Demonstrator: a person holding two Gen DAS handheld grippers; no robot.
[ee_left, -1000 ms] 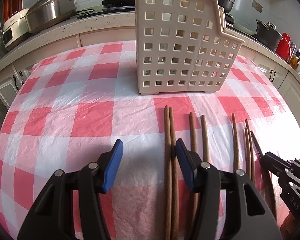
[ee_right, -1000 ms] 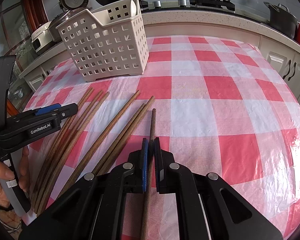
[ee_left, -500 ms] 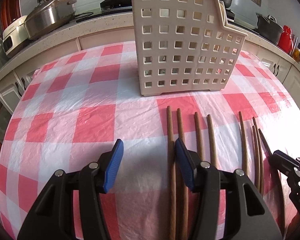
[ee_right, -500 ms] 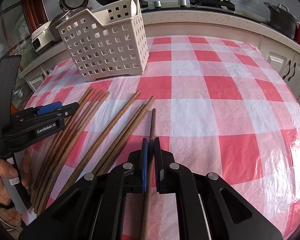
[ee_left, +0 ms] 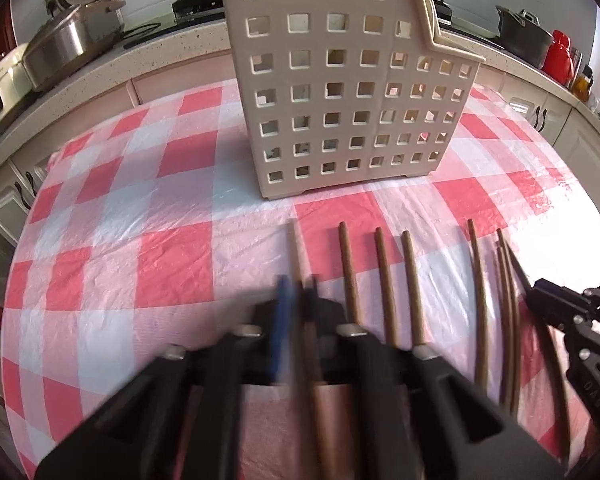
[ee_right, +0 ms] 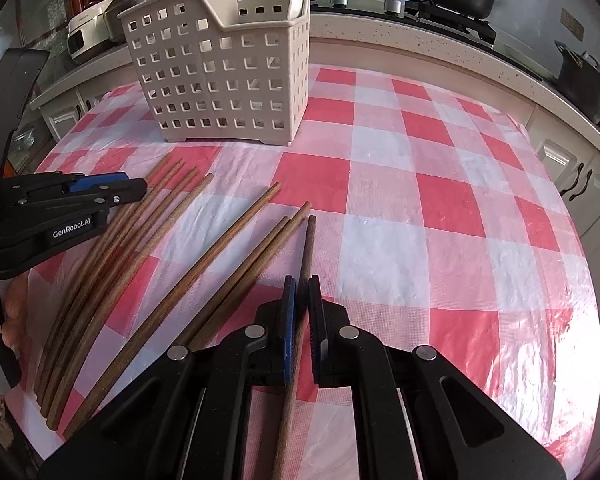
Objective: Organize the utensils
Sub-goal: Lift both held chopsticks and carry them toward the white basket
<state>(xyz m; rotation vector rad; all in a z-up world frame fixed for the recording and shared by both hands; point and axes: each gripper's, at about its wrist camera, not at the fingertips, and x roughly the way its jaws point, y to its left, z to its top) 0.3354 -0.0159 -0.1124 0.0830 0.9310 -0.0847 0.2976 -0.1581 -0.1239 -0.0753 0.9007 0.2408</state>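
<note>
Chopsticks all lie on the surface at lower left of frame; I see none in the basket at upper left, so sorting has barely begun. My right gripper pinches one chopstick. My left gripper, wide a second ago, now closes on another.

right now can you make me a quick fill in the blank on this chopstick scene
1. The right gripper is shut on one ____.
2. The cream utensil basket stands on a red and white ____ tablecloth.
3. The left gripper has its jaws nearly ____ around a chopstick.
4. The loose chopsticks lie ____ the basket.

Missing words: chopstick; checked; shut; outside
</note>
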